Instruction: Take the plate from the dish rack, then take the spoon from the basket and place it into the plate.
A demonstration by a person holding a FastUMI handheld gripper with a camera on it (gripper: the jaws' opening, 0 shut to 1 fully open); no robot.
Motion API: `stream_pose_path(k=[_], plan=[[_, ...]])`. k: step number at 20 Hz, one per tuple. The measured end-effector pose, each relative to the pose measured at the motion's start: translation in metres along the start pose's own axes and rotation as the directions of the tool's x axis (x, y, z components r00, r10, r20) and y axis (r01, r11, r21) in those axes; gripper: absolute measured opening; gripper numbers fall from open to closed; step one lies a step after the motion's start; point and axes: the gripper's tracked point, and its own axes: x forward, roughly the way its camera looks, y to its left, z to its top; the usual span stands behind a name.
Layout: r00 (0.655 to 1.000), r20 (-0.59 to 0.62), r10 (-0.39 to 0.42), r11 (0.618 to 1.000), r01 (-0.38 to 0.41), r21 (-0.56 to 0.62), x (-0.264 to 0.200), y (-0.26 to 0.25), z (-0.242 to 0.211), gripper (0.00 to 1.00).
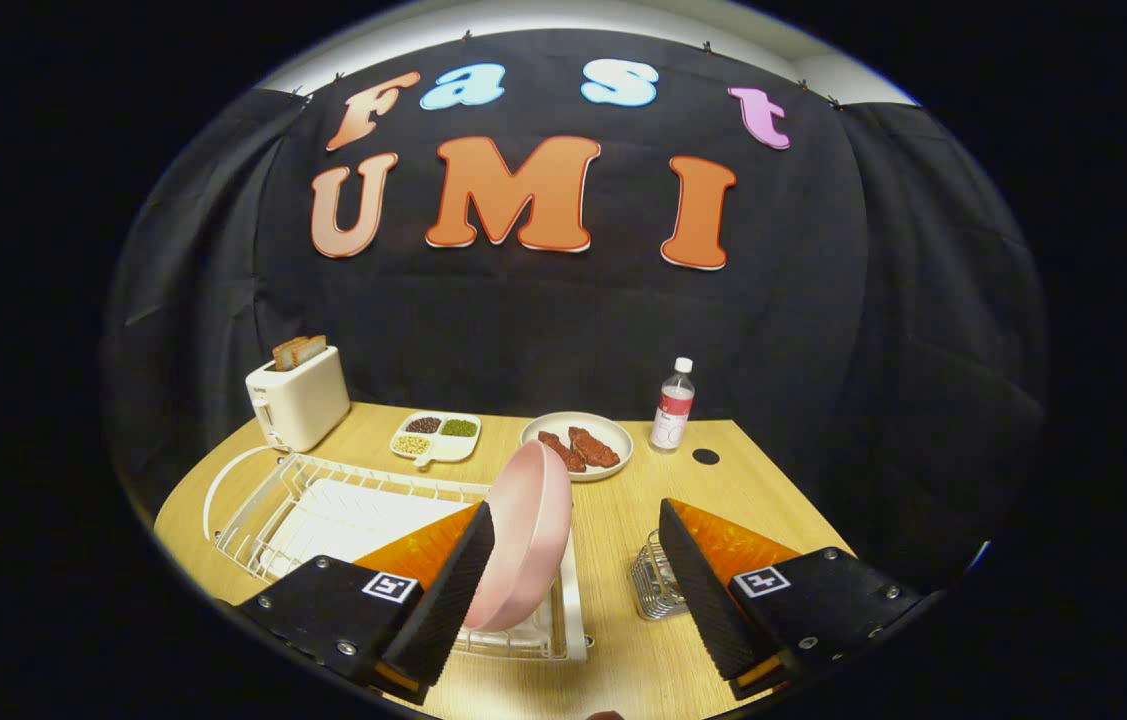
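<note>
Pink plate [523, 535] stands on edge in the white wire dish rack [323, 500], lower centre of the frame, beside the left finger. The fingers [573, 580] gape wide, holding nothing. A wire basket [653, 580] sits by the right finger on the wooden surface [613, 520].

Light falls evenly from above onto the wooden surface [623, 520], which reads bright and warm — the cloth wall behind it stays dim and swallows detail. Shadows under the things are soft and short. A mild sheen sits on the pink plate [523, 540]. Focus is sharp throughout, but the fisheye bends the surface's edges strongly.
</note>
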Motion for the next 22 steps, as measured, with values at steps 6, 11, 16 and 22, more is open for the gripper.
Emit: stream_pose_path(k=[6, 11, 16, 22], plan=[[0.986, -0.157, -0.059, 0.998, 0.061, 0.004, 0.053, -0.001, -0.027, 0.99], [0.979, -0.188, -0.075, 0.997, 0.074, -0.008, 0.063, 0.007, -0.033, 0.72], [0.974, -0.21, -0.085, 0.996, 0.086, 0.0, 0.061, 0.02, -0.029, 0.25], [0.979, -0.14, -0.147, 0.988, 0.137, -0.078, 0.051, 0.025, -0.001, 0.2]])
